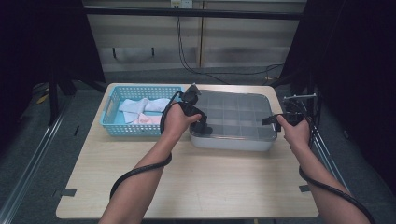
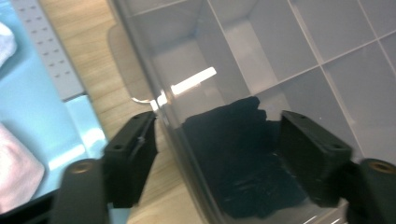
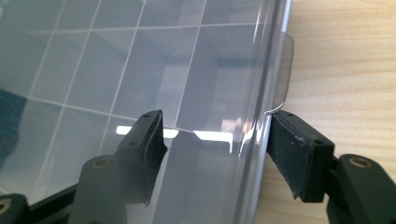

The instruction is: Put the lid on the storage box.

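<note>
A white compartment box (image 1: 233, 142) with a clear lid (image 1: 233, 112) stands on the wooden table (image 1: 210, 182). My left gripper (image 1: 201, 122) sits at the box's near-left corner. In the left gripper view its jaws (image 2: 218, 119) stand apart astride the lid's left edge (image 2: 154, 107), one outside the box and one over the lid. A black cloth (image 2: 243, 154) lies under the lid in that corner compartment. My right gripper (image 1: 275, 119) is at the box's right side. Its jaws (image 3: 218, 119) are spread across the lid's rim (image 3: 261, 116), just below a small clear tab (image 3: 285, 70).
A light blue perforated basket (image 1: 109, 109) stands left of the box, close against it, holding white cloths (image 1: 140, 106) and a pink one (image 1: 148, 120). Bare tabletop stretches in front of the box. Dark curtains flank the table, and cables run along the floor behind it.
</note>
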Tool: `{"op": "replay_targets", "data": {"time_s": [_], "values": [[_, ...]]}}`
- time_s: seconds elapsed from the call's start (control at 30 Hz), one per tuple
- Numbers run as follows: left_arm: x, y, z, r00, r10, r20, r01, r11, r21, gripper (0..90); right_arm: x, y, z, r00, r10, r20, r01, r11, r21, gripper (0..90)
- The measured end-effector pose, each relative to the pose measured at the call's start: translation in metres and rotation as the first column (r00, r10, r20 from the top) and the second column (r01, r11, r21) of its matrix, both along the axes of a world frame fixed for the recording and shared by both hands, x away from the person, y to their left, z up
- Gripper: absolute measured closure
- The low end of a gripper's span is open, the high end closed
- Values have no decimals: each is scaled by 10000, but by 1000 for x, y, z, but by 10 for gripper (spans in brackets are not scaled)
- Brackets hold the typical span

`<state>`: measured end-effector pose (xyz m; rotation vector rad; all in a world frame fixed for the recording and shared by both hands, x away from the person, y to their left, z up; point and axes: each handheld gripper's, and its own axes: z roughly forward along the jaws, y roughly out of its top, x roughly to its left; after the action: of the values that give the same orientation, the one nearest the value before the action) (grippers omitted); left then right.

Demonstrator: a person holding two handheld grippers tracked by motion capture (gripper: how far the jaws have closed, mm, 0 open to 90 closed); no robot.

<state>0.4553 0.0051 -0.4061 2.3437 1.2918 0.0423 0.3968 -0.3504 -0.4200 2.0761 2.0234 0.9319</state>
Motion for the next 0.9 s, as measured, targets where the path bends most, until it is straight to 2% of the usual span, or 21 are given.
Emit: {"op": "replay_targets", "data": {"time_s": [0.07,0.1,0.17,0.23,0.3,0.37,0.53,0.6,0.73,0.9], "values": [[0,0,-1,10000,22,-31,-22,10000,-94,227,0,1,0,10000,40,29,-40,10000,-2,327],[0,3,-2,9999,10,-156,-14,9997,-264,228,-1,2,0,10000,65,45,-65,10000,-47,312],[0,5,-4,9999,47,-165,-56,9984,-557,246,-1,3,-1,9998,203,5,-203,9996,-177,306],[-1,5,-4,10000,32,-5,-32,9988,-492,252,-1,3,-1,9997,220,41,-219,9995,-206,304],[-1,6,-3,10000,-82,17,83,9990,-433,253,-2,2,1,9995,212,238,-200,9986,-482,279],[-2,6,-2,9999,-96,35,98,9988,-479,258,-2,3,2,9995,254,194,-246,9989,-402,266],[-4,7,6,9995,-186,266,202,9981,-578,270,-5,2,3,9993,357,97,-348,9965,-754,260],[-6,6,11,9990,-361,264,377,9975,-604,283,-6,0,1,9994,352,79,-346,9974,-631,260],[-7,1,10,9988,-472,147,475,9987,-194,252,-8,-1,1,9994,335,19,-333,9976,-611,260],[-7,3,7,9984,-557,113,560,9982,-224,230,-9,1,1,9989,456,130,-450,9981,-423,260]]}}
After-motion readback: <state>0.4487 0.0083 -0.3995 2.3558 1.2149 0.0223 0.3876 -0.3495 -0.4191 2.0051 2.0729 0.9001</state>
